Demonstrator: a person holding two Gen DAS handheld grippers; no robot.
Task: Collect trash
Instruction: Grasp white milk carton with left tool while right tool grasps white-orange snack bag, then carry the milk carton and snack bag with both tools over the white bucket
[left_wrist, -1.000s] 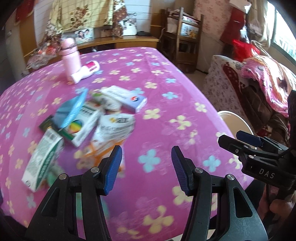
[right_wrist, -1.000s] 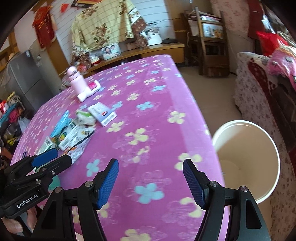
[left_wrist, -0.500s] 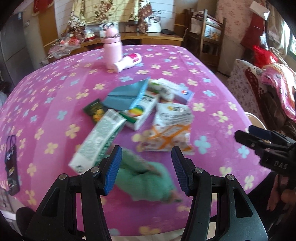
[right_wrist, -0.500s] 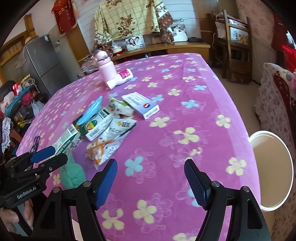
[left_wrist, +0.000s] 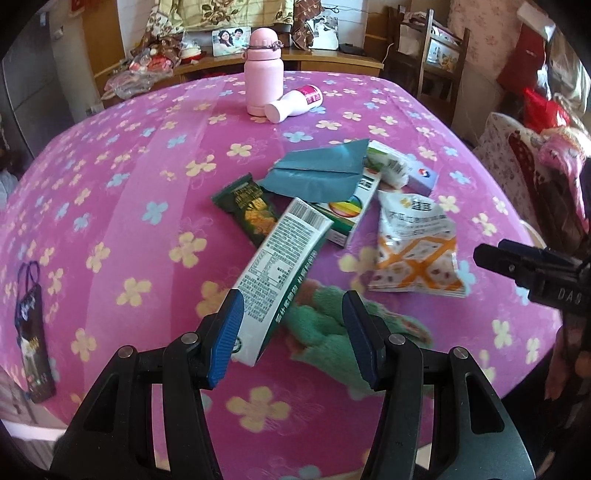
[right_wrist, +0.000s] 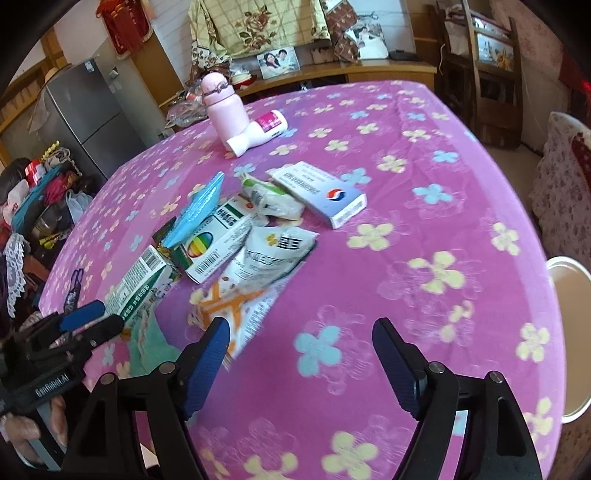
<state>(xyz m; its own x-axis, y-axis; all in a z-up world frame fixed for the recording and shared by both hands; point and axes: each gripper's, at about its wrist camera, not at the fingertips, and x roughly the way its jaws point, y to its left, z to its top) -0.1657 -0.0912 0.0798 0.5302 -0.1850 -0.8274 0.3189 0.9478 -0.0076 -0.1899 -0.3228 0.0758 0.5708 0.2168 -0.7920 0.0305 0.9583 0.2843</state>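
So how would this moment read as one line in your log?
task: collect trash | left gripper: open, nearing green-white carton | right gripper: open, empty, near snack bag | bin: beside table

The left gripper (left_wrist: 291, 334) hangs with jaws apart over the near end of a long white-and-green carton (left_wrist: 284, 254); beside that end lies a crumpled green cloth (left_wrist: 325, 328); farther on, a blue folded paper (left_wrist: 321, 171) lies over a rainbow-printed box (left_wrist: 351, 214); an orange-and-white snack bag (left_wrist: 413, 247) lies right; a pink bottle (left_wrist: 263, 74) stands at the far side of the flowered pink tablecloth (left_wrist: 129, 184); the right gripper (left_wrist: 532, 269) enters at right.
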